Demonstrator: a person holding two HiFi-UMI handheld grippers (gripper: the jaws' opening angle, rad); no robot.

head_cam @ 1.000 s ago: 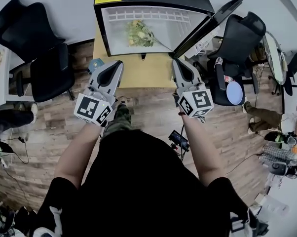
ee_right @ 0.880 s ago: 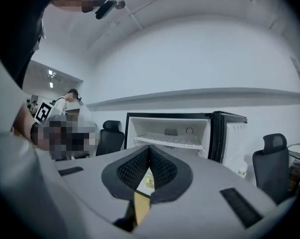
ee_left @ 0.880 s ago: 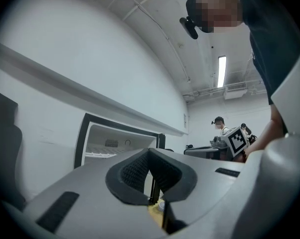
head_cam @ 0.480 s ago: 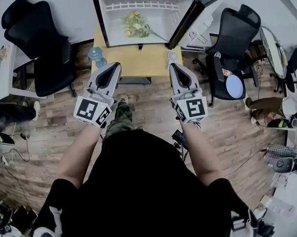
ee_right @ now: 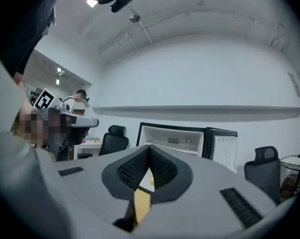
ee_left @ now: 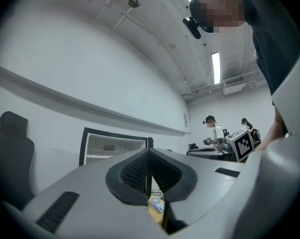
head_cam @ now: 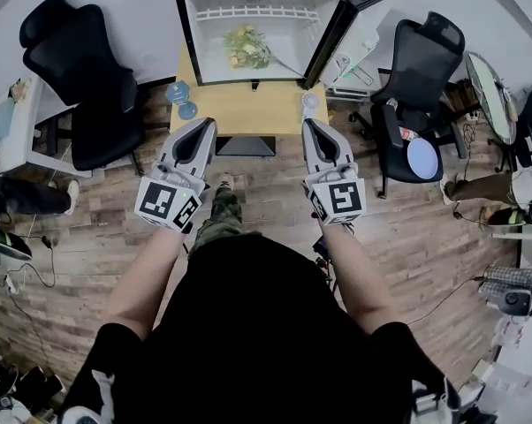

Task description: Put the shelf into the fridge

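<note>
Over the wooden floor point(head_cam: 266, 184), we stand farther back from the desk point(head_cam: 239, 109) than a second ago. The left gripper point(head_cam: 205, 124) and right gripper point(head_cam: 312, 124) are closed, empty. A white wire shelf point(head_cam: 257, 11) seems already seated in the open fridge point(head_cam: 183, 34).

fridge point(head_cam: 188, 38) front open, flowers point(head_cam: 247, 49) lying inside, door point(head_cam: 350, 26) swung out R, table point(head_cam: 239, 110) btwn chair L point(head_cam: 80, 69) & chair R point(head_cam: 418, 64)
</note>
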